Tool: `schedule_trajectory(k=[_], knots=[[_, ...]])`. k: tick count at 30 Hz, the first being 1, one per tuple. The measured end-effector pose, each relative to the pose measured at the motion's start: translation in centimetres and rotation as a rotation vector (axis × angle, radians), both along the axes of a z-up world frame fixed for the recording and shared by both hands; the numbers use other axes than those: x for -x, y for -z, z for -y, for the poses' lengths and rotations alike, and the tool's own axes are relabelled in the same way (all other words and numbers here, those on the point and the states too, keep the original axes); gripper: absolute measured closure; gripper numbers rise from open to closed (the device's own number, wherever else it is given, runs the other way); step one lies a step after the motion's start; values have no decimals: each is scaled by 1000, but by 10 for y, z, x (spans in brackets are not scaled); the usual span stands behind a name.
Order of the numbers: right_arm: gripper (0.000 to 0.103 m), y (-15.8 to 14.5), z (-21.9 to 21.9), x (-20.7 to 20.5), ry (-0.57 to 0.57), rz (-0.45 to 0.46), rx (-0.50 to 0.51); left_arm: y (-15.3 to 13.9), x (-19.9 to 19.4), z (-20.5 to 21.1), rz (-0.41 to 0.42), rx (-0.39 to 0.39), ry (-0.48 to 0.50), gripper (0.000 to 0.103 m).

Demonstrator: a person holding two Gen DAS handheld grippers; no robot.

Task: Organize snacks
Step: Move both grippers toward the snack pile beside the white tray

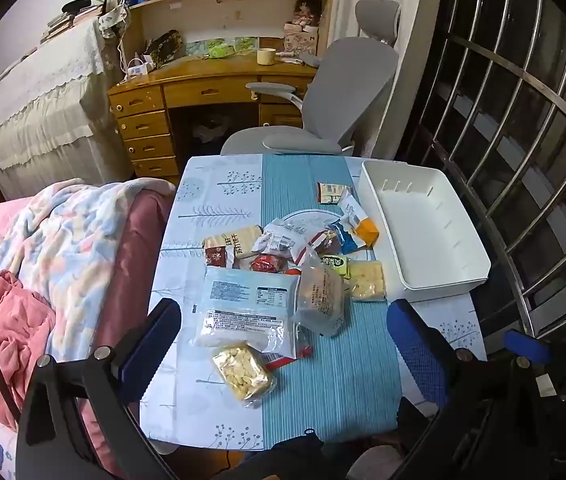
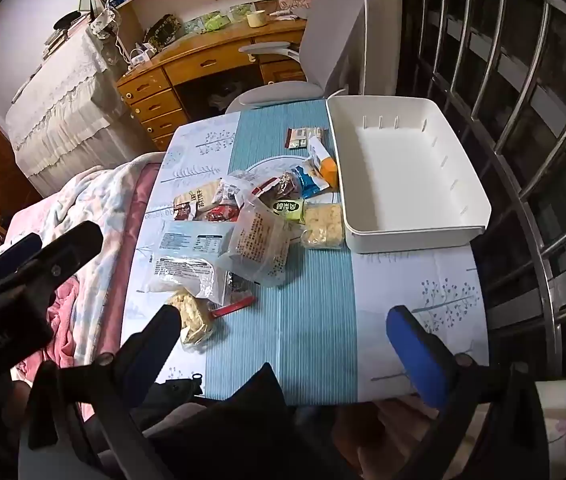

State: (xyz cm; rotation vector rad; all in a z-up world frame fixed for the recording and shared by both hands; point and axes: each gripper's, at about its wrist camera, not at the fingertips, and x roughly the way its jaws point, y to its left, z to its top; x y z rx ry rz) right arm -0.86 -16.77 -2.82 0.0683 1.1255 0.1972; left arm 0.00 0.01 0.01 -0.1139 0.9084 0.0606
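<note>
- Snacks, left wrist view: a loose pile of wrapped packets on the middle of the desk, lying on its blue striped runner and pale tree-print cloth.
- Large pale blue packet at the near side of the pile, back label up; a clear bag of yellow pieces overlaps its near edge.
- Clear bread bag leans just right of the blue packet; a second yellow packet lies between it and the bin.
- Bin, white, rectangular, on the right side of the desk, nothing inside; nearest packets lie just beside its left wall.
- Left gripper: fingers wide apart, above the near end of the pile, holding nothing.
- Grey chair beyond the far desk edge; a bed with a pink blanket to the left.

- Snacks, right wrist view: same pile, left of centre on the desk, with the bread bag uppermost.
- Bin at the far right of the desk, a yellow packet touching or almost touching its near left corner.
- Right gripper: fingers spread wide over bare runner, clear of the packets, gripping nothing.
- Left gripper appears at the left edge over the bed; from here its fingers cannot be judged.
- Window bars fill the right side.
</note>
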Motion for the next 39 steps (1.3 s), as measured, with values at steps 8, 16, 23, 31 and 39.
schedule_trajectory(k=[8, 16, 23, 31, 39], knots=[[2, 3, 7, -2, 15, 13, 25, -4, -5, 2, -6, -19, -6, 1], [9, 5, 18, -9, 48, -18, 15, 4, -9, 4, -23, -26, 9, 1], [9, 7, 21, -12, 30, -21, -20, 4, -11, 5, -30, -29, 7, 1], [9, 13, 28, -18, 15, -57, -30, 9, -16, 7, -60, -15, 0, 1], [8, 23, 37, -23, -18, -100, -67, 21, -17, 18, -104, -16, -18, 1]])
